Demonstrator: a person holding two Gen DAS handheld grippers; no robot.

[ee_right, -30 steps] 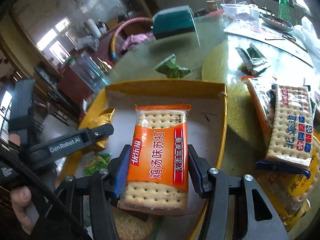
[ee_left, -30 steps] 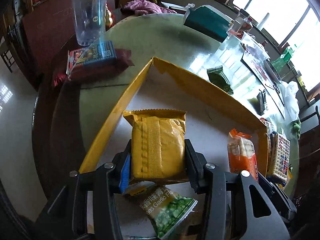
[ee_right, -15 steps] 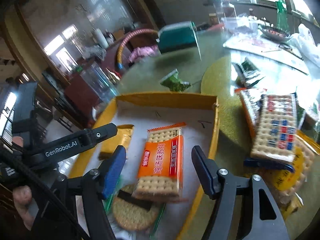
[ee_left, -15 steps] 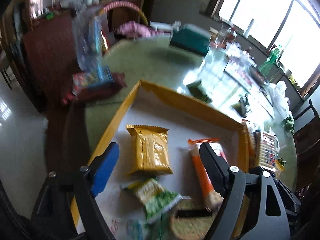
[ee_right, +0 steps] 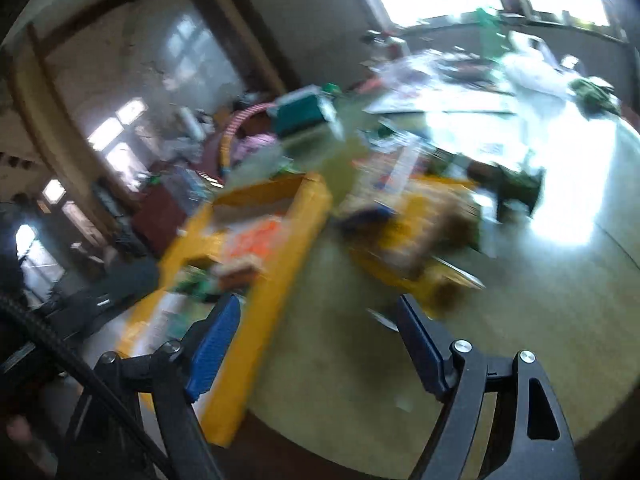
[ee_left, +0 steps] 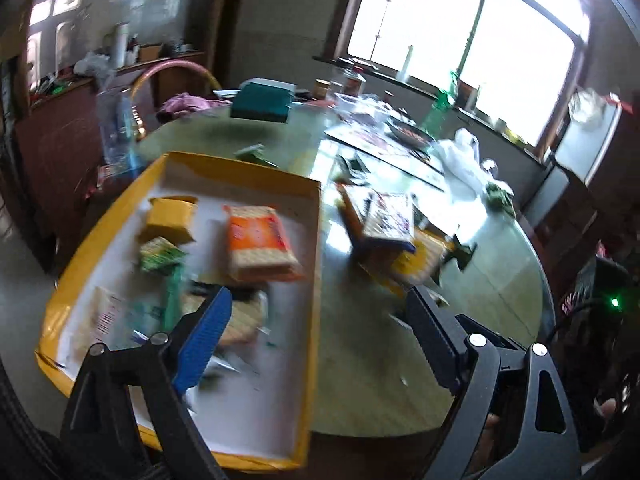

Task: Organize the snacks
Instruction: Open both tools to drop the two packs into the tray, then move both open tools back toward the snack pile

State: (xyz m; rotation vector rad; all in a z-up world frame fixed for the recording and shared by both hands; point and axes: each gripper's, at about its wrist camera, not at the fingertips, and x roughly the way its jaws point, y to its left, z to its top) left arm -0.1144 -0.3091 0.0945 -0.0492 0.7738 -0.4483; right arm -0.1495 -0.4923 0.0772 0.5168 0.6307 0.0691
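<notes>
On the round table: yellow tray, white inside, sits at the near-left edge. Contents, left wrist view: yellow pack toward the far-left corner, orange cracker pack beside it near the middle, green pea pack just in front of the yellow one. Nearer the camera a round biscuit pack and some clear or pale wrappers, too blurred to tell apart. The tray's near-right part is bare white.

Outside the tray, on the table to its right: a loose pile of snacks. Cracker pack with a blue end on top, yellow packs under it. Not in the tray, well apart from its right wall. More small green packs further back, blurred.

Left gripper: jaws wide and opening, nothing between them. It hangs over the tray's right wall, left finger above the tray, right finger above bare table.

Right gripper: jaws also wide and opening, empty. Heavy motion blur in this view; tray is at left, orange pack visible inside, snack pile ahead of the fingers.

Teal box sits at the table's far side, clear plastic container beyond the tray's far-left corner.
</notes>
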